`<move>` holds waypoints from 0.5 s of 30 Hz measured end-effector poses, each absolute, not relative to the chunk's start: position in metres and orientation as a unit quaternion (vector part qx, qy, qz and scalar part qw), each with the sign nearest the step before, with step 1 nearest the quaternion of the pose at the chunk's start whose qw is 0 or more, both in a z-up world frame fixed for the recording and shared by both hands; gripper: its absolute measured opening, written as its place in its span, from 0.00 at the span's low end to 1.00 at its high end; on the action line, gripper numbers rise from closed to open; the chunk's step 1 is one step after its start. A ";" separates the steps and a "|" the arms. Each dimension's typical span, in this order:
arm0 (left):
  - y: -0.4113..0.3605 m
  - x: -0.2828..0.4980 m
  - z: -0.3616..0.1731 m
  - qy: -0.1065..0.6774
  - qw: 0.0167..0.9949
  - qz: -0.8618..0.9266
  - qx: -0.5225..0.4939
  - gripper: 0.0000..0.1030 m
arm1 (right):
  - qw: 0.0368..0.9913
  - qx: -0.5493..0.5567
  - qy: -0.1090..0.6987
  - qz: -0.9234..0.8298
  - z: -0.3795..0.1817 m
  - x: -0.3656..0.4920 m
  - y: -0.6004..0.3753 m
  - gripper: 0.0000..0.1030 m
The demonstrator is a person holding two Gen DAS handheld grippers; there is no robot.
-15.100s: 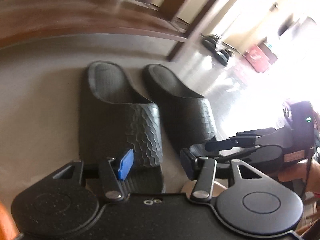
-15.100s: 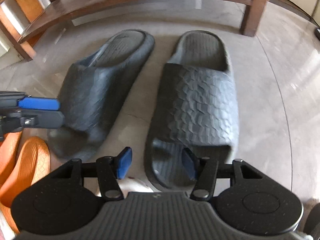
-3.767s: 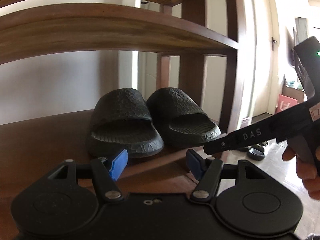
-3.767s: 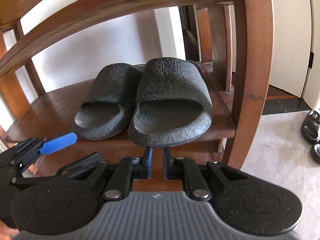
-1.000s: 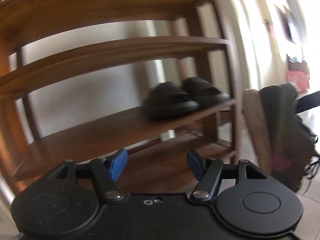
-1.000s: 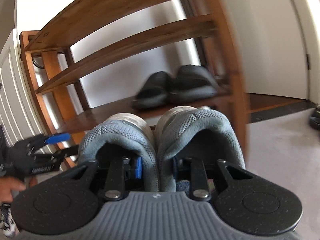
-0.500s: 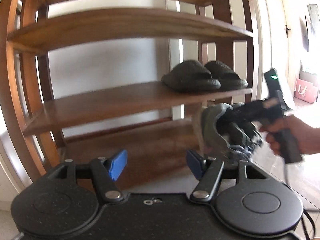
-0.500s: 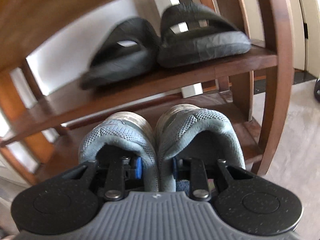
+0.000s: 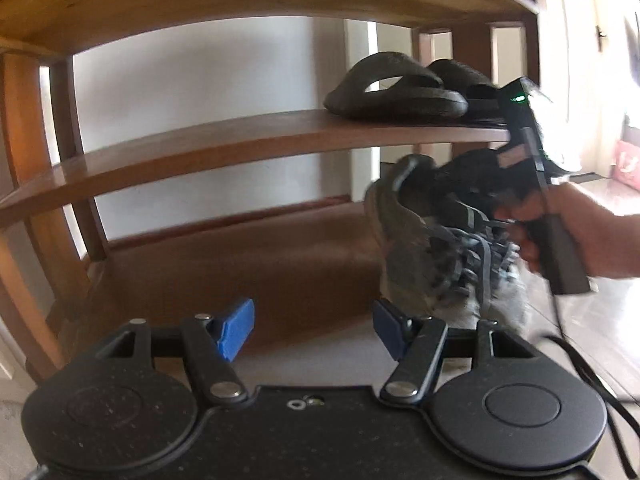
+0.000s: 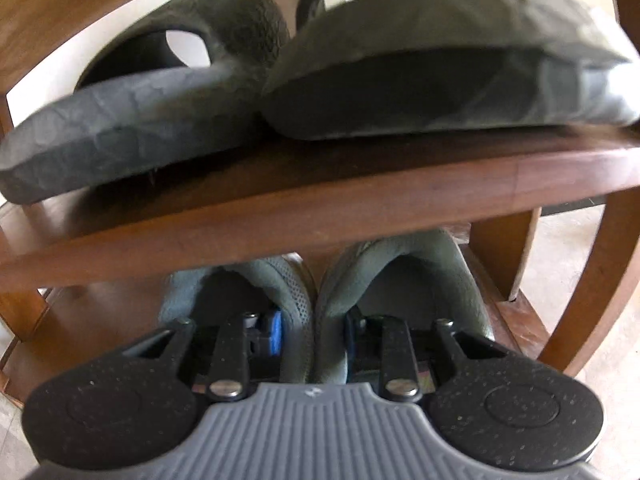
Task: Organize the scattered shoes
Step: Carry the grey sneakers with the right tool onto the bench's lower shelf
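Two sneakers [image 10: 316, 304] half behind shelf [image 10: 320, 208]

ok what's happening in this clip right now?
A person is tidying shoes onto a wooden shoe rack. The right gripper is shut on a pair of grey sneakers, pinching their inner collars together, and holds them at the bottom shelf, under the shelf where the black slides already sit side by side. The left gripper hangs open and empty in front of the rack.
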State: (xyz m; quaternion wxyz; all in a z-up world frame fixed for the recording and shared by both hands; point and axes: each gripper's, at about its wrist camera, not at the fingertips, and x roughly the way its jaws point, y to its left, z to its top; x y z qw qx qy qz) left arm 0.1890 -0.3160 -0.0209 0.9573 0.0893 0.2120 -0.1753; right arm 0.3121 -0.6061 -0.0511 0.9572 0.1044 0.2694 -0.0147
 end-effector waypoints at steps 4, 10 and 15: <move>-0.333 0.216 -0.030 0.196 0.964 -0.158 0.089 0.64 | 0.955 0.092 0.282 -0.016 -0.053 0.320 -0.608 0.31; -0.349 0.247 -0.043 0.200 0.966 -0.140 0.083 0.64 | 0.953 0.084 0.289 -0.026 -0.061 0.331 -0.612 0.32; -0.355 0.263 -0.056 0.213 0.965 -0.128 0.080 0.64 | 0.954 0.067 0.289 -0.040 -0.067 0.342 -0.608 0.36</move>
